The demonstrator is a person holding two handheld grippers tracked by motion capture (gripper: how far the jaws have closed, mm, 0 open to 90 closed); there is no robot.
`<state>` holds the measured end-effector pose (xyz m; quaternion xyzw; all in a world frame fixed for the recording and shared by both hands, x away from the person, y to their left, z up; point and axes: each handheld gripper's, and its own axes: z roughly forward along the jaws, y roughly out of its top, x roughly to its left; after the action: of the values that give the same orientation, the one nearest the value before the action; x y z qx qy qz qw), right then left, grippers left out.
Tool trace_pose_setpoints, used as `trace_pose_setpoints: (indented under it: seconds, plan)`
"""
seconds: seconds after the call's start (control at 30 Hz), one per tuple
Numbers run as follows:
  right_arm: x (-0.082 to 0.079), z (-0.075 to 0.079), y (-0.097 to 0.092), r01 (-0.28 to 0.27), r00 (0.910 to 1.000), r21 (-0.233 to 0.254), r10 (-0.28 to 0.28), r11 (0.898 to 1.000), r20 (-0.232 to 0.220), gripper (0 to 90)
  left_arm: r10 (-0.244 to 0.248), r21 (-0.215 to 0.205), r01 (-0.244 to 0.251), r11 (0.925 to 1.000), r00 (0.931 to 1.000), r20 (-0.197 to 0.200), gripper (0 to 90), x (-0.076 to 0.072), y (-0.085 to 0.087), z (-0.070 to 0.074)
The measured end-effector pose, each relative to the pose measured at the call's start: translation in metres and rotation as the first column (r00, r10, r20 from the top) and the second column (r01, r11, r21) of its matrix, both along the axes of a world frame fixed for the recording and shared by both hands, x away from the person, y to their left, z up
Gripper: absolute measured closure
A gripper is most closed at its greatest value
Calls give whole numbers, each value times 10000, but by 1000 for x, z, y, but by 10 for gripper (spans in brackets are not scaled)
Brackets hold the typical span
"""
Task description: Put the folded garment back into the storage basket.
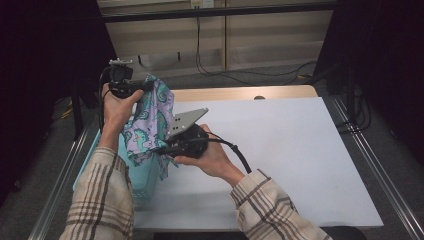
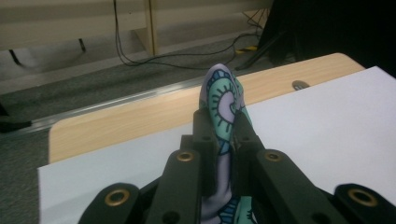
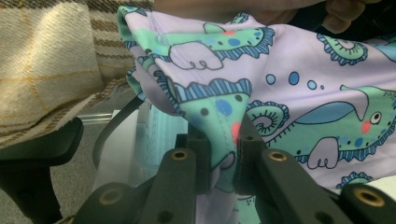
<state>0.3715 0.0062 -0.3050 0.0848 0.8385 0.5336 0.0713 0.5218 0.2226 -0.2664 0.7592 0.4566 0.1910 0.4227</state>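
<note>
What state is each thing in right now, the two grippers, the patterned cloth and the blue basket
left gripper: shut on the cloth's upper part, raised.
right gripper: shut on a lower fold of the cloth.
patterned cloth: lifted off the table, hanging crumpled between both grippers.
blue basket: at the table's left edge, below the cloth; contents hidden.
</note>
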Motion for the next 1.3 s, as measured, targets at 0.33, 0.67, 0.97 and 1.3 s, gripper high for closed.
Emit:
trace_pose_setpoints:
  seconds: [0.33, 0.67, 0.97, 1.3]
  plan:
    - [6, -2, 23, -297, 9995, -72, 297, 9995, -74, 812, 338, -186, -336, 9993, 9994, 63, 840, 0, 24, 0]
    - [12, -5, 42, -490, 9985, -3, 490, 9988, -251, 812, 514, 45, -514, 9987, 9987, 8, 840, 2, 40, -1]
    - [13, -12, 52, -577, 9978, -68, 574, 9983, -336, 811, 614, 61, -612, 9981, 9978, -250, 840, 2, 50, -13]
    - [13, -22, 60, -674, 9963, -84, 668, 9977, -545, 812, 645, 29, -644, 9979, 9964, -553, 840, 3, 60, -31]
